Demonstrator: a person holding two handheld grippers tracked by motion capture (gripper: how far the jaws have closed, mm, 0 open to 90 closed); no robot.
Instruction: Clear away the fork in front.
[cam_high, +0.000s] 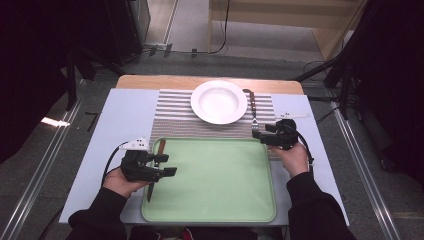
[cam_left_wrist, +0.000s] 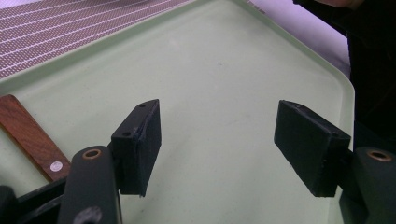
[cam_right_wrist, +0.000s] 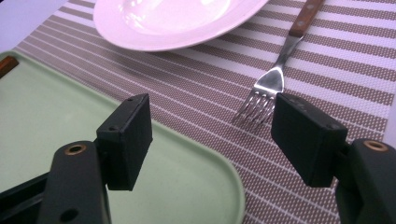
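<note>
- I count one green tray (cam_high: 215, 200), one white plate (cam_high: 219, 101), one striped placemat (cam_high: 172, 120), one fork (cam_high: 254, 112) and one knife (cam_high: 156, 162), with my two grippers at the tray's left and right edges.
- My left gripper (cam_high: 162, 167), at the lower left of the high view, has its jaws spread wide over the tray's left rim; in the left gripper view they close on nothing, only bare tray (cam_left_wrist: 224, 70) showing between them.
- The knife's wooden handle (cam_left_wrist: 30, 137) lies at the left edge of that view, just beside my left jaw; whether they touch, I cannot tell.
- My right gripper (cam_high: 265, 134) is wide open too and holds nothing.
- The fork (cam_right_wrist: 268, 86) lies on the placemat (cam_right_wrist: 327, 60) right of the plate (cam_right_wrist: 173, 21), tines towards the frame's bottom, long axis running up the frame.
- The knife runs along the tray's left edge, handle uppermost.
</note>
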